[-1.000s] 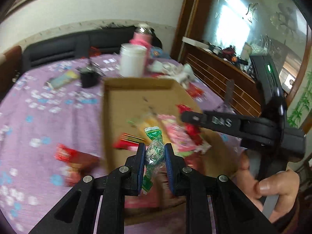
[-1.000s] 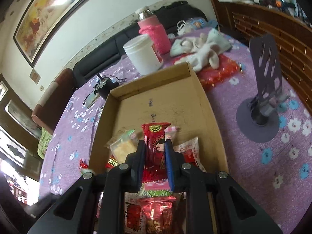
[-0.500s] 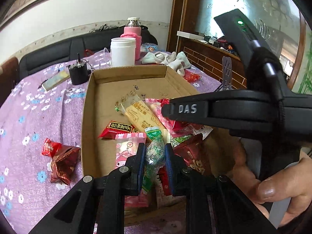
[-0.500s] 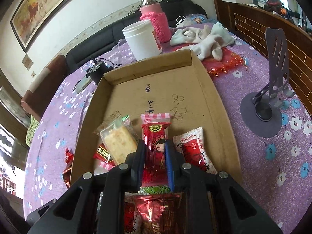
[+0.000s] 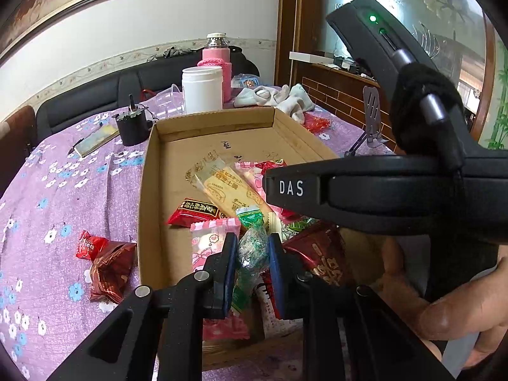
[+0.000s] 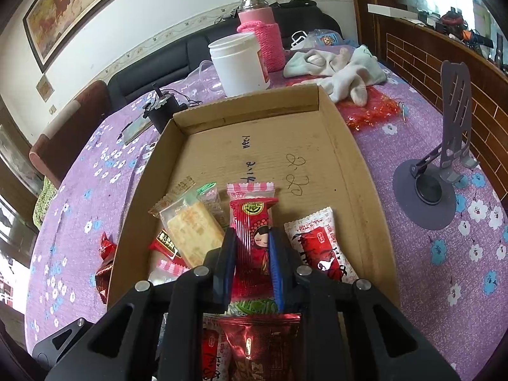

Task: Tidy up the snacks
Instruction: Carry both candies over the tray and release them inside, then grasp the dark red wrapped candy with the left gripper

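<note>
left gripper point(image 5: 250, 254) jaws clamped on green snack packet point(image 5: 252, 247), held over near end of cardboard tray point(image 5: 143, 197). right gripper point(image 6: 252, 254) jaws clamped on red snack packet point(image 6: 254, 235), over loose snacks in same tray on purple floral tablecloth point(image 6: 412, 285).

One shallow brown cardboard tray point(image 6: 355, 171); one white plastic jar point(image 6: 238, 63); one pink knit-sleeved flask point(image 6: 258, 35); two red foil packets point(image 5: 108, 263) on the tabletop point(image 5: 63, 197).
</note>
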`<action>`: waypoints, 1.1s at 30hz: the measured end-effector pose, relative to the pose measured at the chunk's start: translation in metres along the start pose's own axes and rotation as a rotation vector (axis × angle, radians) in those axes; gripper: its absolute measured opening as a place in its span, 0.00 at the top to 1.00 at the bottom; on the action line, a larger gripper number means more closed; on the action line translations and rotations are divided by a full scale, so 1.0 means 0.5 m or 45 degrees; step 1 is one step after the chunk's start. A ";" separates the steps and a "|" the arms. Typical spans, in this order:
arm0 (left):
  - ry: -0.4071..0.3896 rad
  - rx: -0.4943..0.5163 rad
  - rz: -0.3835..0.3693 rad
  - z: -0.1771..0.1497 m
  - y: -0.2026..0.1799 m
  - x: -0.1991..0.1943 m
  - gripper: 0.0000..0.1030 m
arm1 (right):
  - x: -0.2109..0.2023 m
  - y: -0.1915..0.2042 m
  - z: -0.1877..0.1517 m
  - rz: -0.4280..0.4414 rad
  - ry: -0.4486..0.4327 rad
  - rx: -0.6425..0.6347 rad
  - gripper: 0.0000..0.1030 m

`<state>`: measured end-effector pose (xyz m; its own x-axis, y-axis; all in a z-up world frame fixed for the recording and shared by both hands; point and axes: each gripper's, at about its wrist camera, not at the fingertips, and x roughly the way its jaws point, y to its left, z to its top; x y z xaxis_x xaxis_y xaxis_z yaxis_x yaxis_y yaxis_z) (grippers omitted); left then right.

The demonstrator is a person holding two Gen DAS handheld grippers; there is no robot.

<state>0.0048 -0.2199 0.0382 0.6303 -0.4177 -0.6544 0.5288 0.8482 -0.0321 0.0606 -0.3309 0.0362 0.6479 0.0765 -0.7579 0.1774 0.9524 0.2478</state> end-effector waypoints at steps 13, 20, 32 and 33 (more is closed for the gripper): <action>-0.043 0.051 0.031 -0.002 -0.014 -0.007 0.82 | -0.009 0.006 0.000 -0.021 -0.028 -0.032 0.81; -0.075 0.057 0.039 -0.001 -0.012 -0.017 0.62 | -0.026 -0.001 0.005 0.001 -0.067 -0.002 0.73; -0.184 -0.021 0.052 0.022 0.031 -0.065 0.54 | -0.058 -0.013 0.014 0.025 -0.158 0.036 0.72; -0.186 -0.044 0.055 0.025 0.041 -0.067 0.54 | -0.058 -0.011 0.014 0.026 -0.160 0.032 0.72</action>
<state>0.0016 -0.1924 0.0688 0.7293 -0.4216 -0.5389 0.4812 0.8759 -0.0340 0.0459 -0.3404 0.0610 0.7389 0.0568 -0.6714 0.1807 0.9432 0.2787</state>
